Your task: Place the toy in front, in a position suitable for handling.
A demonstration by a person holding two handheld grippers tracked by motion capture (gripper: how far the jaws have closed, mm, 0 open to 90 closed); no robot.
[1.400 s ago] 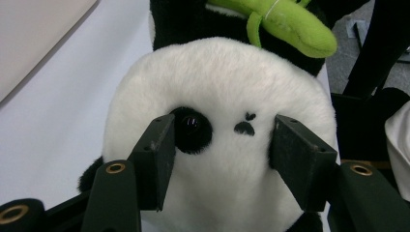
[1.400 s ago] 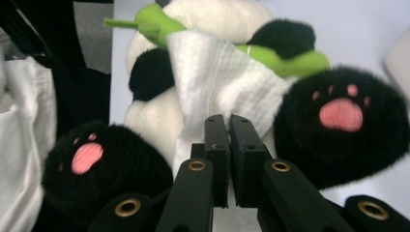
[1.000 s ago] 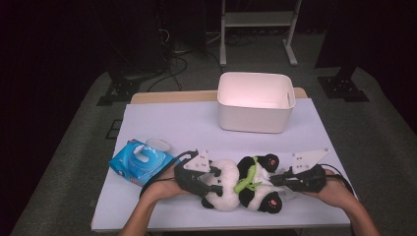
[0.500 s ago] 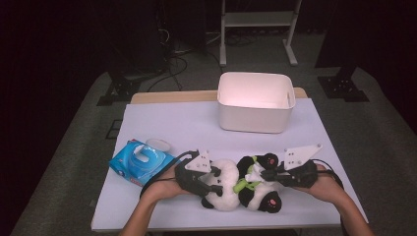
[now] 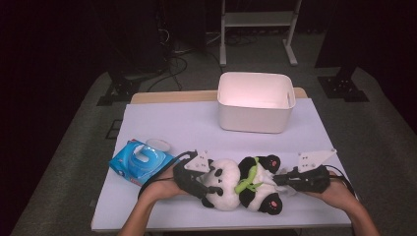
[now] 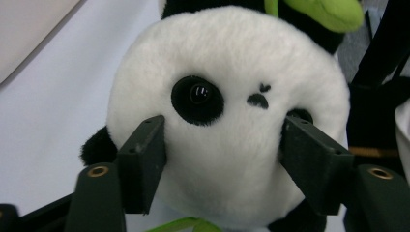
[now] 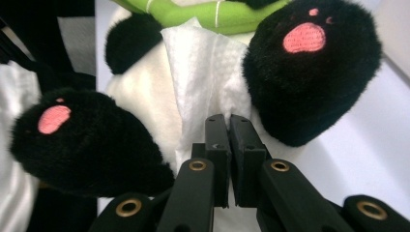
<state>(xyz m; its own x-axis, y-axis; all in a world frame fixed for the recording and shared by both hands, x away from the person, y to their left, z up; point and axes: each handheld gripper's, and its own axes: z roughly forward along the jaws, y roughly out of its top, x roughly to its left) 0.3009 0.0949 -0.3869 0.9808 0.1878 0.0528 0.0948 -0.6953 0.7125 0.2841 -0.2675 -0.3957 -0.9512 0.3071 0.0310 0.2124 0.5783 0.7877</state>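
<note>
Near the tabletop's front edge, left claw, jaws just widened, loosely brackets the panda's head; right claw, pinching a tissue, should wipe gently between the feet.

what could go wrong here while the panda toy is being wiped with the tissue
1. The left gripper has just been opening around the panda's head; the hold may loosen and the toy could shift under wiping.
2. The right gripper pinches the tissue by a thin edge, so it may tear or slip free against the plush.
3. The toy lies near the table's front edge and might slide off.
</note>
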